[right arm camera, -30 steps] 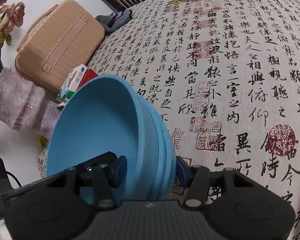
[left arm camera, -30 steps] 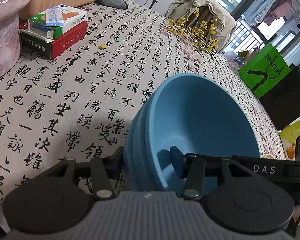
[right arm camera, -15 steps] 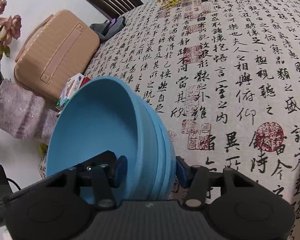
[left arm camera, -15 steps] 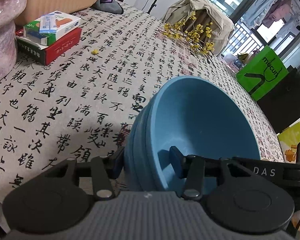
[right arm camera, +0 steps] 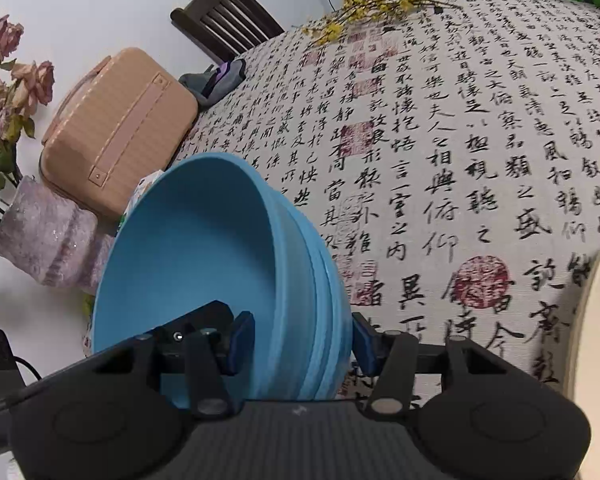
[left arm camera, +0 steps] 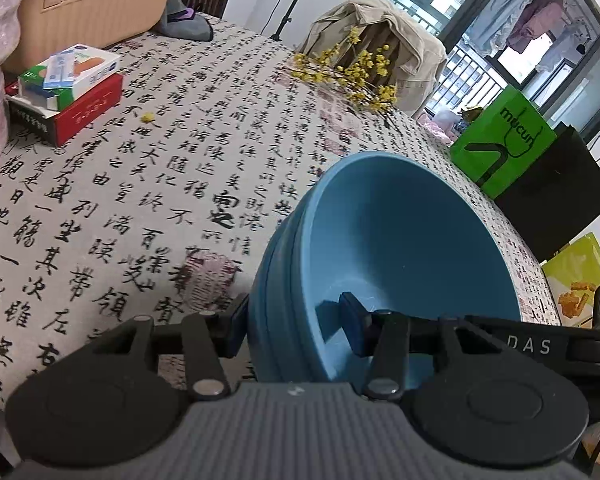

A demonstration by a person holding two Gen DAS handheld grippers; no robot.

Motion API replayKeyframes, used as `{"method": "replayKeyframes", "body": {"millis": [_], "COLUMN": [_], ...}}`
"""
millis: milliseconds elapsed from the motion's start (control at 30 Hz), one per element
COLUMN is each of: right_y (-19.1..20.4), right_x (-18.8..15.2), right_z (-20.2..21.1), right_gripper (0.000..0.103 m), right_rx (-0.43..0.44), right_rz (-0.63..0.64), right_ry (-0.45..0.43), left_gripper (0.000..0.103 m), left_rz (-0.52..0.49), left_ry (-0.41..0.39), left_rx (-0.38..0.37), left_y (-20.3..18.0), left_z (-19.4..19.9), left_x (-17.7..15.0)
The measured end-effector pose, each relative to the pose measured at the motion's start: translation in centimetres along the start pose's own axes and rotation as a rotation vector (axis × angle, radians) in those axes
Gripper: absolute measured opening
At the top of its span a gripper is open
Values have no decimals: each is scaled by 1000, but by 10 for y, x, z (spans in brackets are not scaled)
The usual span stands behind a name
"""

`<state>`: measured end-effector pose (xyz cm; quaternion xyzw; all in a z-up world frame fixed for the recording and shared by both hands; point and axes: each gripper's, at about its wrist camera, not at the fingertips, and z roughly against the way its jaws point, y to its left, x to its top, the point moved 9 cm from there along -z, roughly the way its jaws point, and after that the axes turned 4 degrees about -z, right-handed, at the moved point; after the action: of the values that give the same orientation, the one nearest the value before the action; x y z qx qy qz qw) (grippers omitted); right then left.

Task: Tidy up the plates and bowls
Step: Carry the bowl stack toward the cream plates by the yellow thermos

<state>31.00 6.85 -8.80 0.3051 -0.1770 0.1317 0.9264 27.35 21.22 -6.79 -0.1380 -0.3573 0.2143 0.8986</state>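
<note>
Stacked blue bowls are being held tilted above the tablecloth, clear of its surface. Their near rim is being clamped from one side by the left gripper, one pad inside the top bowl and one outside the stack. The opposite rim is being gripped the same way by the right gripper. Farther off, boxes and yellow flowers are being shown lying on the cloth.
</note>
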Motion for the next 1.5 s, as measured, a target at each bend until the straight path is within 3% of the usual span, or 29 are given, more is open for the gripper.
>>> {"method": "replayKeyframes", "body": {"millis": [1500], "right_y": [-100], "right_x": [15], "right_z": [107], "right_gripper": [51], "right_rx": [-20], "right_rz": [-78], "right_ry": [-157], "left_gripper": [48], "left_rz": [-134], "left_ry": [-11], "left_rx": [-93], "left_y": [-140], "left_z": [-17], "left_x": [-19]}}
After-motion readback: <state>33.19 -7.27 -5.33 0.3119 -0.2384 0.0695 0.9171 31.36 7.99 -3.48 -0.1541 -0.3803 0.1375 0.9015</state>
